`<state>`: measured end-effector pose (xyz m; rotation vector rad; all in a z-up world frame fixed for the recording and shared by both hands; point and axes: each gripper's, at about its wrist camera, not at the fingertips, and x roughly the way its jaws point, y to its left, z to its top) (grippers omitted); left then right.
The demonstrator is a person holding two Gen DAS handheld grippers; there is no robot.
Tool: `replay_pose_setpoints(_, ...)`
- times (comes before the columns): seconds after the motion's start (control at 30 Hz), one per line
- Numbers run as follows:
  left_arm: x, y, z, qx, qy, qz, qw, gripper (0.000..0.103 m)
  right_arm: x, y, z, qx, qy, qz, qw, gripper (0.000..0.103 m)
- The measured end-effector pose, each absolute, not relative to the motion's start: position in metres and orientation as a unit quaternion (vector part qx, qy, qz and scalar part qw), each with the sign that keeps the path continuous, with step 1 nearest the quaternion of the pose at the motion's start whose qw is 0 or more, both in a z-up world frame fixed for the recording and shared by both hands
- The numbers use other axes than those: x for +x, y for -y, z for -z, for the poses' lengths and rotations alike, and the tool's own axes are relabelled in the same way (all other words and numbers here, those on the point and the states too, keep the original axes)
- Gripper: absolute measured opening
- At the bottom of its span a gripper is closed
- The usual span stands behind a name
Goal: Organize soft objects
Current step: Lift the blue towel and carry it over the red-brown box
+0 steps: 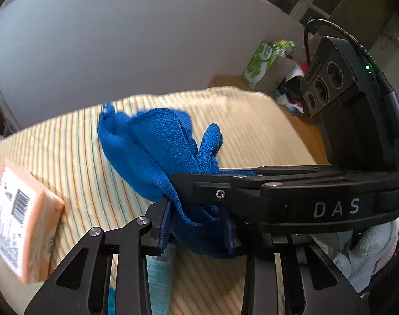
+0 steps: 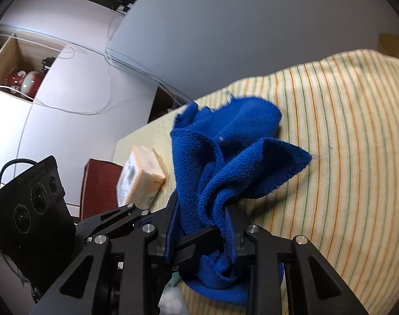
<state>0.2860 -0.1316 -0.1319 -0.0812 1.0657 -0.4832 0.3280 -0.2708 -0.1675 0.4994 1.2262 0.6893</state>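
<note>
A crumpled blue towel hangs bunched just above the yellow striped cloth that covers the surface. In the left wrist view my left gripper is shut on the towel's lower fold, its blue pads pressing the fabric from both sides. The right gripper reaches in from the right and pinches the same bunch just above. In the right wrist view my right gripper is shut on the towel. The left gripper crosses in from the left into the same folds.
An orange packaged block with a barcode label lies on the striped cloth to the left. A dark red box stands beyond it. A teal pack and a pale fluffy item lie near me. A green carton sits on the floor.
</note>
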Motion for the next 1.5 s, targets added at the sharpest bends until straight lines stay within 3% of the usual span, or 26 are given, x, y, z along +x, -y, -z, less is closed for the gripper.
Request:
replay_pose_setpoints(0.47,0.224,0.091,0.034,-0.046,-0.401,0.243,0.882,0.026,0.283,0.260,0.052,0.190,-0.486,-0.340,0.783,0.028)
replay_pose_setpoints(0.83,0.161,0.006,-0.028,-0.064,-0.330,0.204,0.919,0.026,0.241,0.175,-0.032,0.135,-0.442,-0.398,0.792,0.028)
replay_pose_setpoints(1.1,0.113,-0.077,-0.043,-0.077,-0.310,0.144,0.937,0.026,0.211,0.072,-0.053,0.097,-0.433,-0.457,0.771,0.028)
replay_pose_setpoints(1.5,0.064,-0.194,-0.029,-0.117,-0.316,0.057,0.940,0.026,0.172,-0.073,-0.038,0.056,-0.452,-0.519,0.723,0.028)
